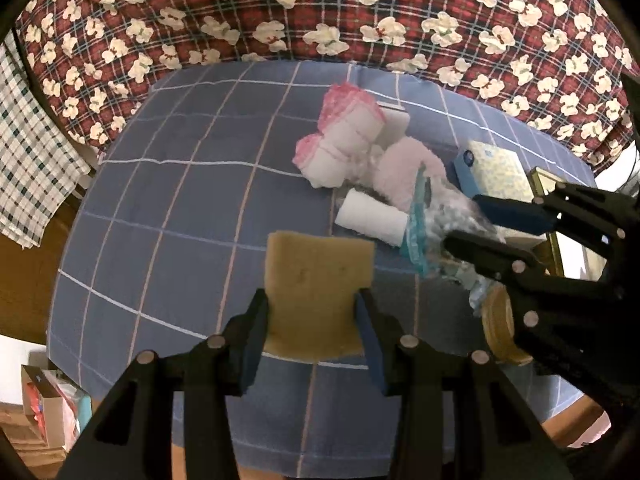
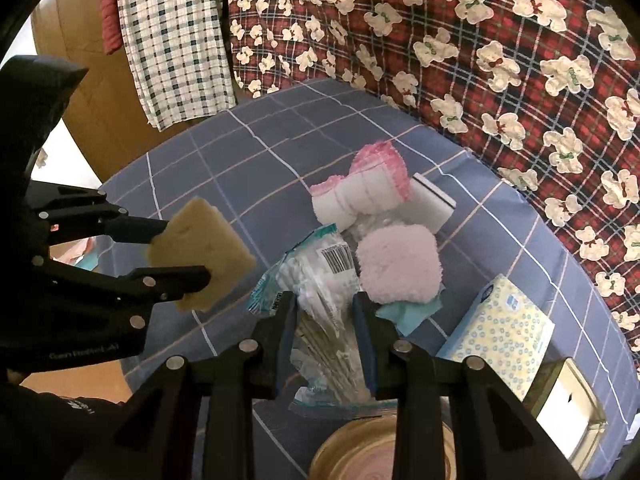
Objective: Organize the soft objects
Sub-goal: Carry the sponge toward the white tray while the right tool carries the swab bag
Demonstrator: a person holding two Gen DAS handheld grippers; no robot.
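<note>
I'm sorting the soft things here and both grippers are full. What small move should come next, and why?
Probably carry the sponge in the left gripper toward the pile; it hangs clear above the cloth, while the right gripper pins the swab packet.

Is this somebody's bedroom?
Probably a room at home, perhaps a bedroom: a red plaid blanket with white bears, a checked cloth hanging up and a wooden floor. No bed frame shows.
</note>
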